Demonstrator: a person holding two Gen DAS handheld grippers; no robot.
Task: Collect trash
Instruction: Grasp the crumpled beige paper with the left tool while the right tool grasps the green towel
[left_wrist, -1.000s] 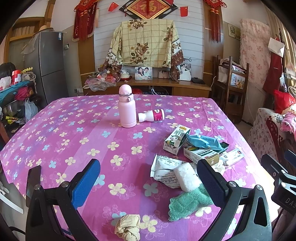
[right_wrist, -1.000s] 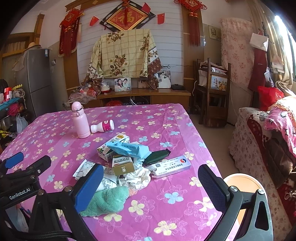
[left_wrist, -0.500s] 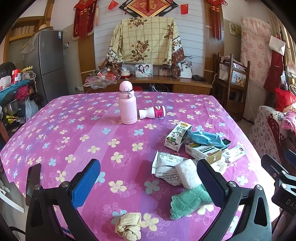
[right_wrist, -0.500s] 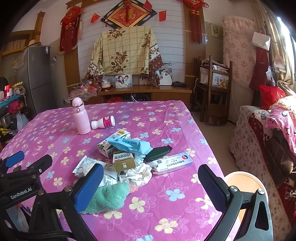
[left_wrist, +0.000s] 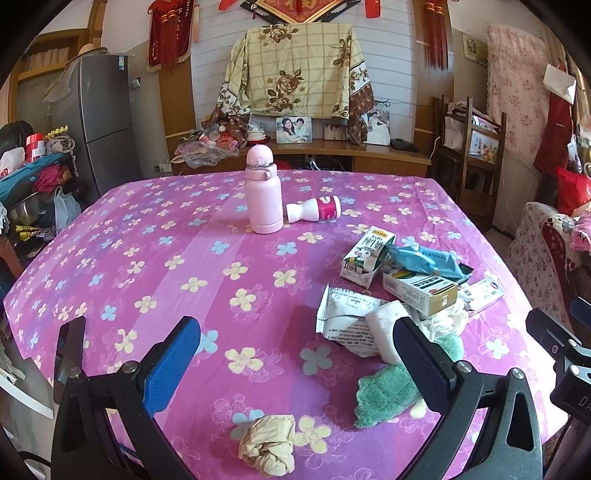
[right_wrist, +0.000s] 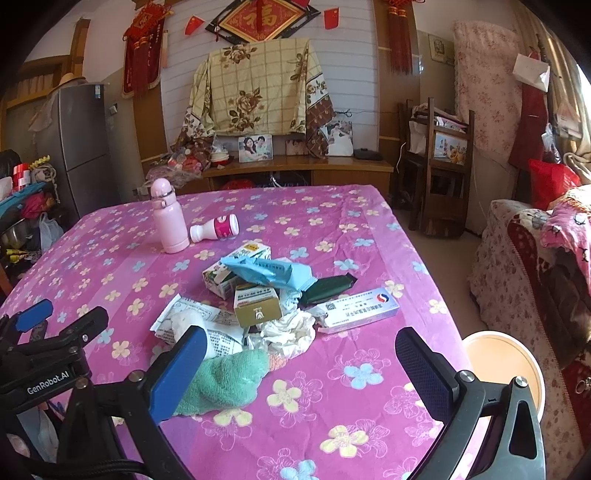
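Collecting is not starting yet: you are holding both tools, left tool (left_wrist: 295, 365) and right tool (right_wrist: 299, 373), spread apart and empty while the trash pile (right_wrist: 266, 299) is lying untouched on the worktop (left_wrist: 155, 258).

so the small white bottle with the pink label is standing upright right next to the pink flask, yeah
Not quite. The small white bottle with the pink label is lying on its side, not upright. It is right next to the pink flask, which does stand upright. The left wrist view shows this.

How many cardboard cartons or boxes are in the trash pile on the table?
3: a milk carton at the pile's far-left side, a green-and-gold box in the middle, a flat white box on the right. Others may be hidden underneath.
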